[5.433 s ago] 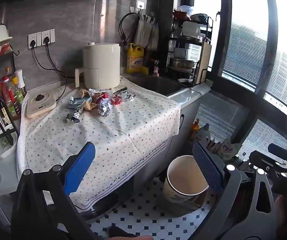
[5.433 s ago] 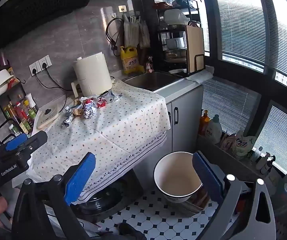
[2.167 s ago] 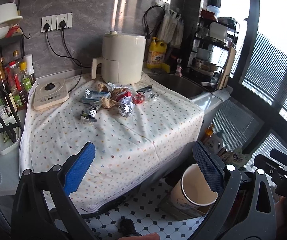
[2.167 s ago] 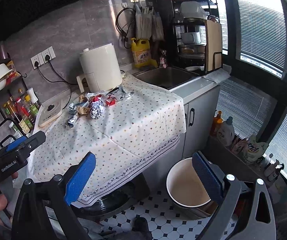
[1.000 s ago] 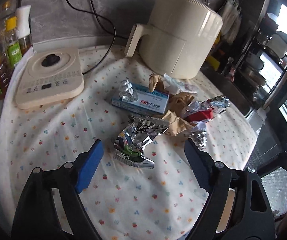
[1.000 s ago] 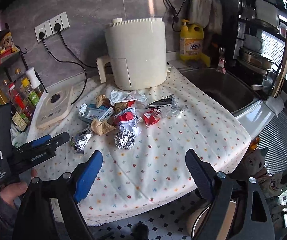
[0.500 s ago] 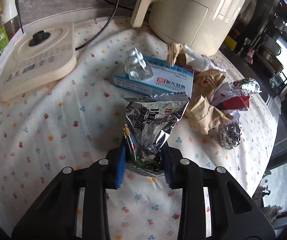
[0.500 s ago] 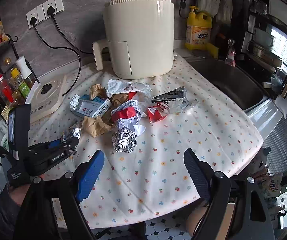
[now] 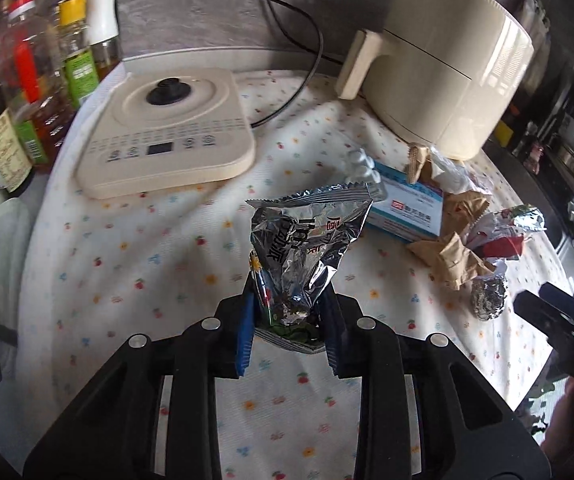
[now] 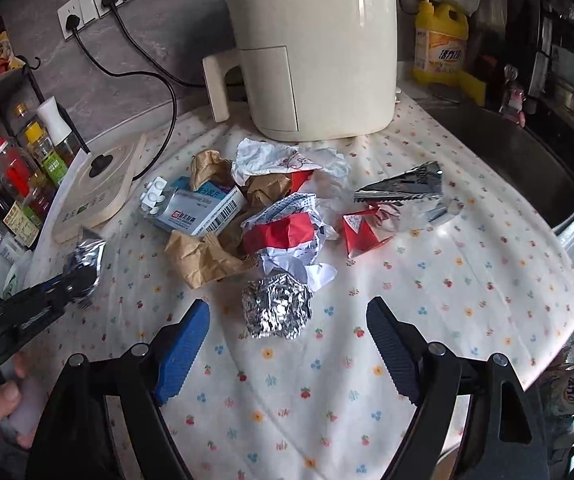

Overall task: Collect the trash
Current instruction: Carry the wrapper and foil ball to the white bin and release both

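My left gripper [image 9: 289, 312] is shut on a silver foil snack bag [image 9: 303, 240] and holds it just above the flowered cloth; it also shows in the right wrist view [image 10: 83, 264]. My right gripper [image 10: 287, 340] is open, its jaws wide apart on either side of a crumpled foil ball [image 10: 277, 306] that lies on the cloth. Behind the ball lies a pile of trash: brown paper [image 10: 203, 256], a red and white wrapper [image 10: 287, 228], a blue medicine box [image 10: 199, 210], a red carton [image 10: 361, 230] and a silver wrapper [image 10: 407, 188].
A cream air fryer [image 10: 311, 44] stands behind the pile. A flat cream cooker [image 9: 167, 136] lies at the left, with sauce bottles [image 9: 39, 76] beside it. A yellow detergent bottle [image 10: 441, 42] and a dark sink [image 10: 503, 148] are at the right.
My left gripper has lifted the foil snack bag a little off the cloth. My right gripper has moved closer to the foil ball.
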The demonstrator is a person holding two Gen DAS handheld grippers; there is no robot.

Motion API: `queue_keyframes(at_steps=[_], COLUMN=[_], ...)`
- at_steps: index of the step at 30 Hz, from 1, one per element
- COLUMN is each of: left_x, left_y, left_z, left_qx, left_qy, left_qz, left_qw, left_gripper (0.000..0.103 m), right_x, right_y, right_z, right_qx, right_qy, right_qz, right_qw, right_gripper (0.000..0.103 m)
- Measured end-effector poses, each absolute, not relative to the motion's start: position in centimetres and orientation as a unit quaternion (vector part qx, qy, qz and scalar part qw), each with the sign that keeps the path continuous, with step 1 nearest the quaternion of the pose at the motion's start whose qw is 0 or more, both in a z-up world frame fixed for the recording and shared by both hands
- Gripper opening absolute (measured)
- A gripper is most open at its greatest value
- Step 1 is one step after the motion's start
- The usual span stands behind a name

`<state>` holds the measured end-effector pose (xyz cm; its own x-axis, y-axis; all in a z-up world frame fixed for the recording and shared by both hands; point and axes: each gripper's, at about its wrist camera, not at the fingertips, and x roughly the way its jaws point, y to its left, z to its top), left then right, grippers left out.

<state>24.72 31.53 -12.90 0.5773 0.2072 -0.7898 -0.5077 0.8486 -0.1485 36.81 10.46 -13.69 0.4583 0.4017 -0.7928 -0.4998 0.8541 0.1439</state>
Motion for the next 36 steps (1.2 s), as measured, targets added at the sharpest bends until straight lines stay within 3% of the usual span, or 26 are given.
queue_keyframes(at_steps=[2,4,5,18,36], left_x=[24.6,24.4,24.3,23.0,21.8], left_y=[31.4,31.2,31.2,24.9,3.7], left_z=[-12.7,-12.5,-12.4,-9.7,-7.9], left_qx=[-0.175,-0.167,-0.165,-0.157,-0.129], left_qy=[0.412,0.413,0.413,0.379,0.381], left_qz=[0.211,0.214,0.217,0.2,0.087], left_qw=[0.869,0.869,0.869,0.89,0.911], left_gripper=[0.029,0.029,0.029,0.029,0.029], right_x=[37.4,38.1,38.5,33.2,24.9], right_y=[10.9,11.3,11.3,4.2,-17.1], right_z=[-14.8,-16.3,-17.1,-12.4,-7.8], right_qx=[-0.053,-0.046,-0.037,-0.01,-0.006], right_qy=[0.456,0.481,0.5,0.45,0.422], right_qz=[0.27,0.274,0.278,0.327,0.267], right_qw=[0.847,0.832,0.819,0.831,0.866], right_gripper=[0.079,0.066,0.042,0.042,0.042])
